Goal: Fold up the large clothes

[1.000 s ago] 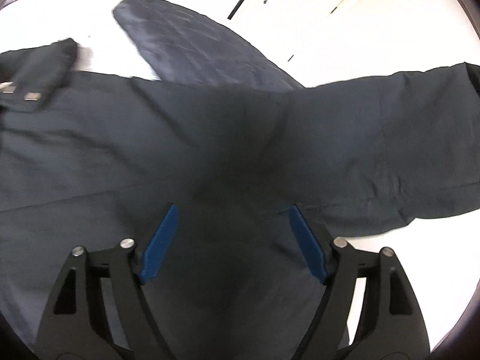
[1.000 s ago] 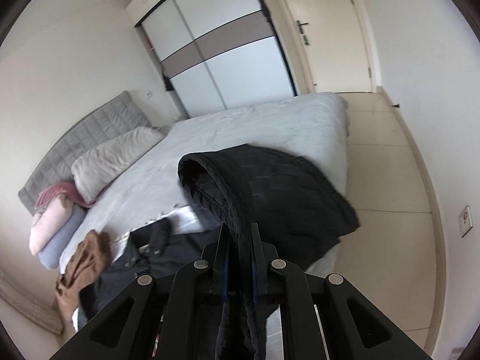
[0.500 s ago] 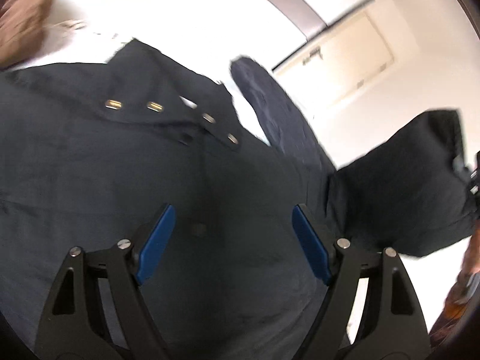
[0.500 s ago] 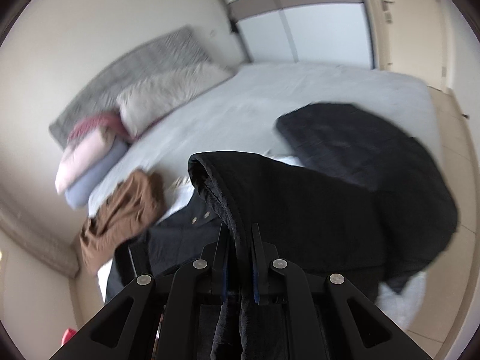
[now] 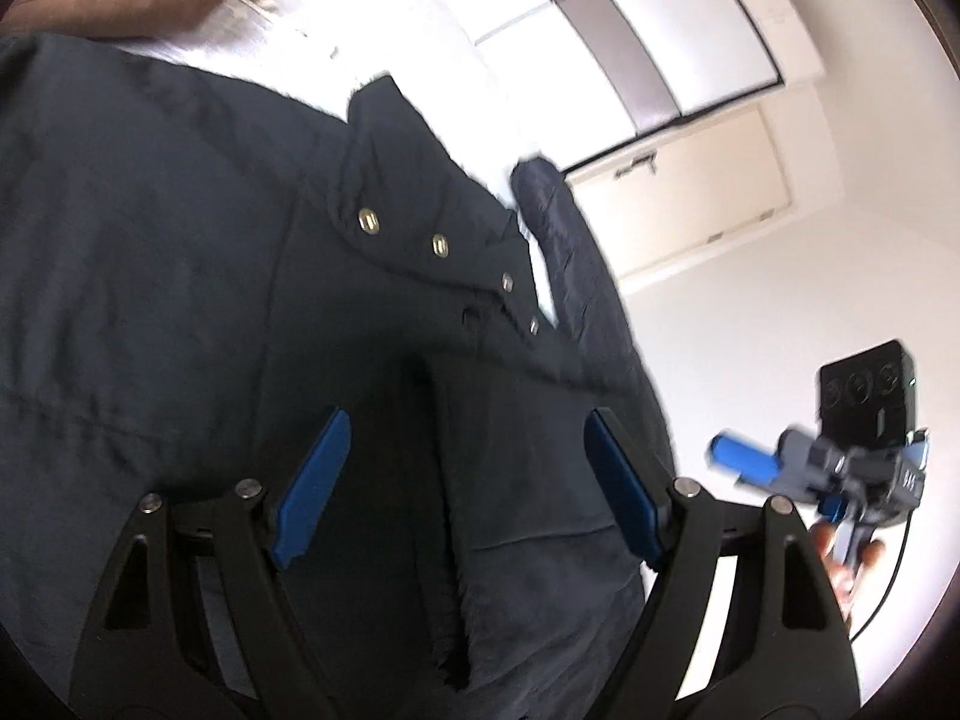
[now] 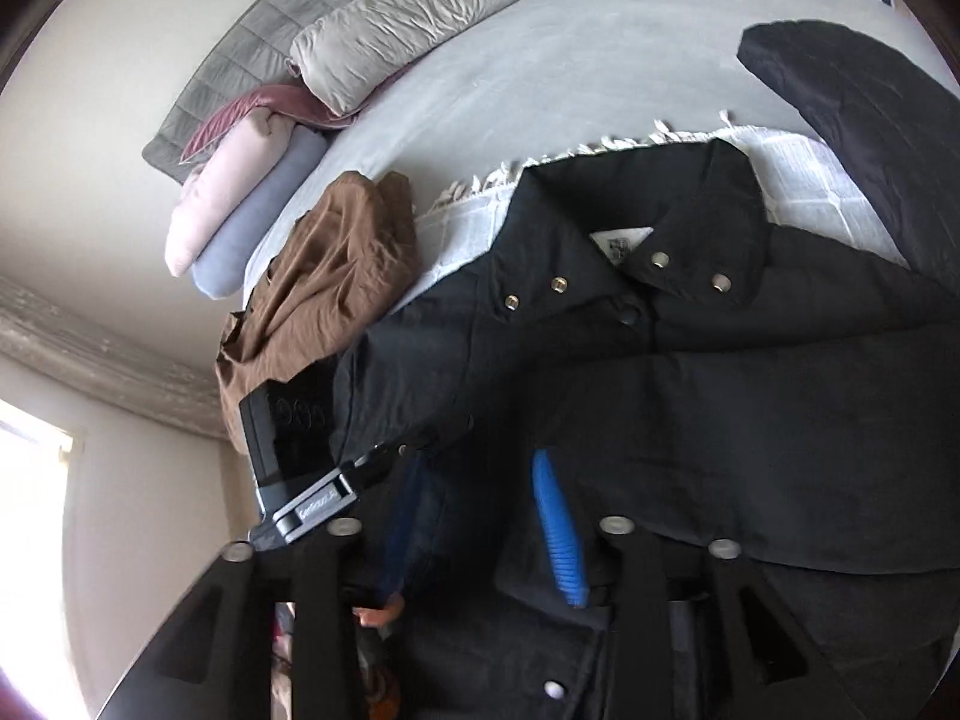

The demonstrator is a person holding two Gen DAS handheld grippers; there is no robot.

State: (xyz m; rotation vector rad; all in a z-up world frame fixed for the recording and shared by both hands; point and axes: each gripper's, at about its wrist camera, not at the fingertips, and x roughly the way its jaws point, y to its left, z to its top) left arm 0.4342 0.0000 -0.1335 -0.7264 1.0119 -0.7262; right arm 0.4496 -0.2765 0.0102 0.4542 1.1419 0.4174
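Lying spread on the grey bed [image 6: 540, 72] with its snap-studded collar [image 6: 636, 222] up, the black jacket [image 6: 750, 396] fills both views, the left claw [image 5: 465, 480] gaping wide over it, the right claw [image 6: 480, 516] having just been opening, pads apart with dark cloth between them.
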